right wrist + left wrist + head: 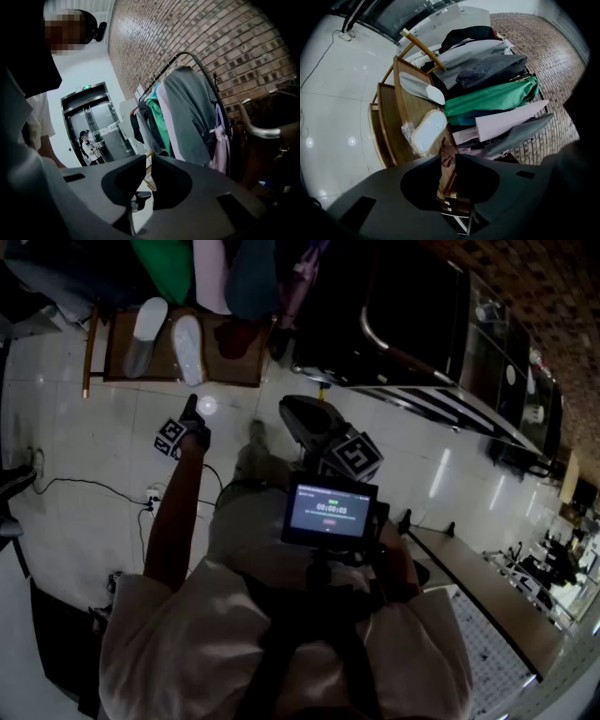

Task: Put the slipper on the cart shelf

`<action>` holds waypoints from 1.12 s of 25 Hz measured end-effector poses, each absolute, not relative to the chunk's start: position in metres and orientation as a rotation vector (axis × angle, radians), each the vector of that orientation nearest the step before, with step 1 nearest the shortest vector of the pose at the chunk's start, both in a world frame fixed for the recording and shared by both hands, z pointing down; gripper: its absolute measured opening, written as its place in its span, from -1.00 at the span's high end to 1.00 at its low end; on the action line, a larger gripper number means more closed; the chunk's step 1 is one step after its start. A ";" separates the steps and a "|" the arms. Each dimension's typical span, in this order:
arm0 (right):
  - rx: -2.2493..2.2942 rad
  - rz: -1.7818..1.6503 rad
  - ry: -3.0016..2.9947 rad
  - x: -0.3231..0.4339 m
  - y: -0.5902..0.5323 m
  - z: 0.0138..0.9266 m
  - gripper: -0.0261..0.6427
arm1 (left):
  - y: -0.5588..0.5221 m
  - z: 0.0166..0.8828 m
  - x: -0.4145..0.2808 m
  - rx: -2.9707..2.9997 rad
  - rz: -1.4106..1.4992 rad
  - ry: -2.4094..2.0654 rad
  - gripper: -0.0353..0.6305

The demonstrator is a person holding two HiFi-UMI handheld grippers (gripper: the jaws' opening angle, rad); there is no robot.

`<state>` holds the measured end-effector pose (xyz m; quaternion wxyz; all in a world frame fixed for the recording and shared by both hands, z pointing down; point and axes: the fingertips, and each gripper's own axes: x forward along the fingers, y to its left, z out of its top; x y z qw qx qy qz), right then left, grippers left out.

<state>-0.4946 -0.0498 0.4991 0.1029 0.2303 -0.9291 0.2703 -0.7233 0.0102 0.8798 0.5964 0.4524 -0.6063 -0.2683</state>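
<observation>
Two white slippers (147, 334) (187, 348) lie side by side on the low wooden cart shelf (234, 367) under the hanging clothes. In the left gripper view the farther slipper (423, 88) and the nearer slipper (427, 132) rest on the same shelf (389, 126), the nearer one beside a crumpled clear wrapper. My left gripper (192, 418) (447, 161) reaches toward the shelf but stays short of it, jaws slightly apart and empty. My right gripper (314, 418) (149, 161) hangs farther right, showing only a thin slit and holding nothing.
Clothes (492, 96) hang from the rack above the shelf, some down to its right end. A dark cart with a metal handle (394, 334) stands right of the rack. A cable and power strip (150, 498) lie on the white tiled floor. A person (88, 147) stands far off by a lift.
</observation>
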 end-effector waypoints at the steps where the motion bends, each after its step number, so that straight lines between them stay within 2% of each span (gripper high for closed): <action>1: 0.682 0.798 -2.734 -0.496 -0.049 0.500 0.74 | 0.009 0.884 -0.727 1.037 -0.629 -1.410 0.61; 5: 0.702 0.810 -2.706 -0.497 -0.052 0.504 0.74 | 0.003 0.903 -0.737 0.983 -0.658 -1.414 0.61; 9: 0.703 0.813 -2.667 -0.492 -0.055 0.528 0.74 | -0.005 0.926 -0.744 0.939 -0.658 -1.410 0.50; 22: 0.671 0.812 -2.648 -0.517 -0.071 0.531 0.74 | -0.011 0.973 -0.762 0.855 -0.640 -1.420 0.46; 28: 0.679 0.754 -2.624 -0.502 -0.057 0.537 0.74 | -0.013 0.976 -0.760 0.840 -0.668 -1.393 0.41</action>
